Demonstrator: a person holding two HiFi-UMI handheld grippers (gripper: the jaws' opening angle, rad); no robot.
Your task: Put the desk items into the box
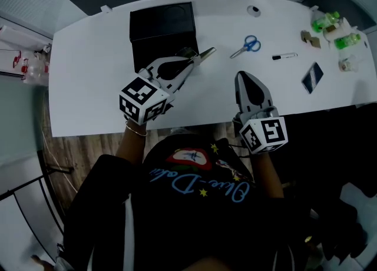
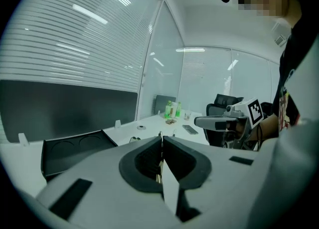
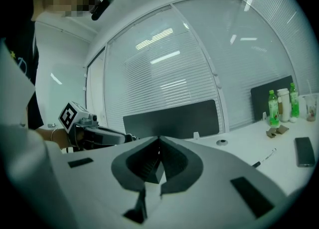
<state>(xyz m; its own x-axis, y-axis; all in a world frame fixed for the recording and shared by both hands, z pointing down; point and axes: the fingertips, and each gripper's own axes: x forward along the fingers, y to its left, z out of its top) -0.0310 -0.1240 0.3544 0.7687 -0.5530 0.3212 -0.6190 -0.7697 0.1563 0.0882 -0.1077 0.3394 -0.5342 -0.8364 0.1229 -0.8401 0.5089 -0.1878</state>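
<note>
Box (image 1: 162, 25): black, just ahead and left of my left jaws; I cannot tell what lies in it.
Left gripper (image 1: 191, 63): jaws clamped on a thin silvery strip (image 1: 204, 54) that sticks out past the tips, beside the box's right edge, not yet inside.
Right gripper (image 1: 243, 76): jaws together, nothing between them.
Left to do: scissors (image 1: 252, 44) ahead of my right jaws; pen (image 1: 284, 56), phone (image 1: 312, 77) and bottles (image 1: 326, 21) further right, all on the desk (image 1: 88, 69).
Progress: early, I judge; one item in hand, most to go.
</note>
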